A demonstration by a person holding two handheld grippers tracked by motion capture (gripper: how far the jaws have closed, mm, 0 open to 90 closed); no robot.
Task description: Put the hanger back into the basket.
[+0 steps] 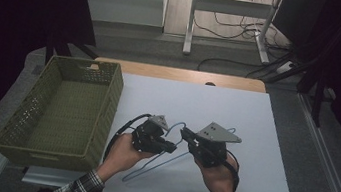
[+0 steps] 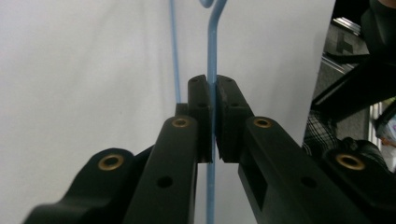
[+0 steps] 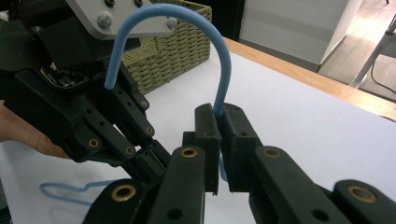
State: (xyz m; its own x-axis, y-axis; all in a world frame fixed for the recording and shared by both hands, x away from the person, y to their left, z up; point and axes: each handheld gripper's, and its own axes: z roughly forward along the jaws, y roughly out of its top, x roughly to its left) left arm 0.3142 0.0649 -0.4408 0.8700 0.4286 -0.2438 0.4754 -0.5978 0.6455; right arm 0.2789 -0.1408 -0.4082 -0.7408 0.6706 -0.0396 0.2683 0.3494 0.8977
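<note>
Gripping the blue wire hanger [image 1: 162,161] at its neck from both sides, left gripper [image 1: 171,148] and right gripper [image 1: 186,135] have jaws clamped shut on it, apparently steadying it just above the white desk [image 1: 253,138], beside the wicker basket [image 1: 38,145].

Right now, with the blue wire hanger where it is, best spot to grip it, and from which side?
Grip the blue wire hanger on its straight neck just below the hook, coming in square to the wire so the flat pads close across it. The thin round wire would twist on the curved hook. The right tongs are shut on the neck there; the left tongs are shut on a straight run of the wire.
</note>
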